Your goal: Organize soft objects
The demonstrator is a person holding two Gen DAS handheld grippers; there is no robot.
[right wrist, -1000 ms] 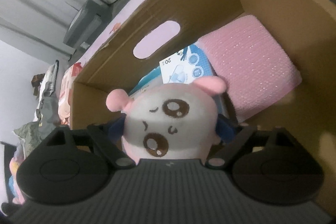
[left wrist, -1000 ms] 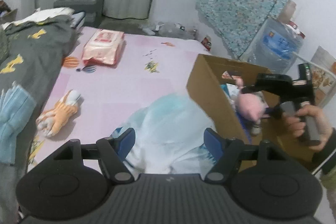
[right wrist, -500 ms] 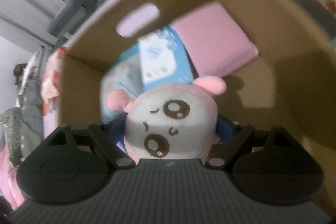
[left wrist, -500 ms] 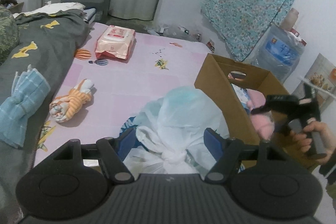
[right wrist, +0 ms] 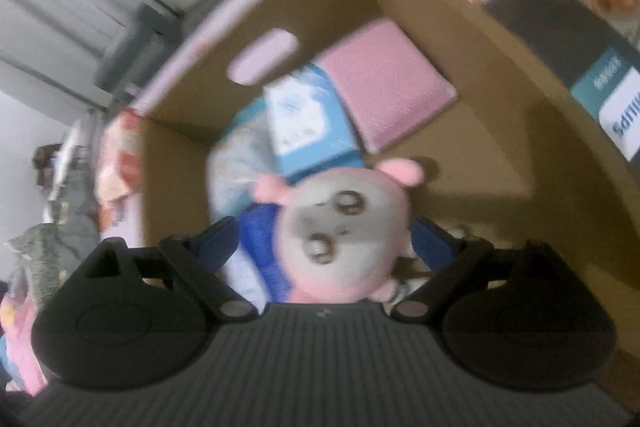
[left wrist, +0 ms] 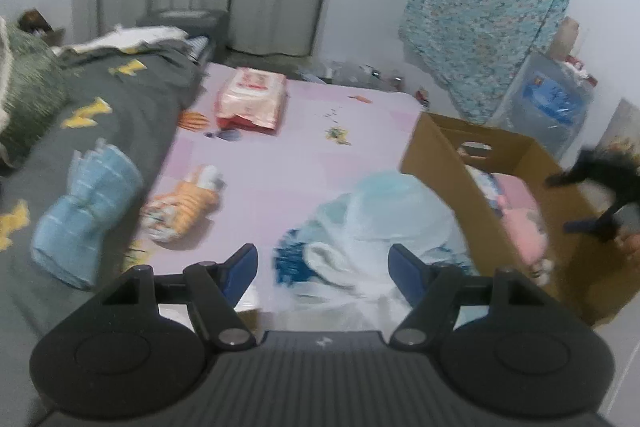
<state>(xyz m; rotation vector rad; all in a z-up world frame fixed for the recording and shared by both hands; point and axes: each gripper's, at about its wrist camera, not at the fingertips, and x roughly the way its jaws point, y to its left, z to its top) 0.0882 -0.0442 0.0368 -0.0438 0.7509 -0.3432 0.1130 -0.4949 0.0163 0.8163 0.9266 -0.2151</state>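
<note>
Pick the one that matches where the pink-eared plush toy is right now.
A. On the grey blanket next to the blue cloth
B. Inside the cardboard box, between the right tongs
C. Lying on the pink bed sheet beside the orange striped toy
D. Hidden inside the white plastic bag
B: the right wrist view shows the plush toy inside the cardboard box, between the spread fingers of the right tongs.

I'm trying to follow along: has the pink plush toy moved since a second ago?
Yes. The pink plush toy now sits lower against the cardboard box, and the right gripper fingers, just opened wider, have let go.
</note>
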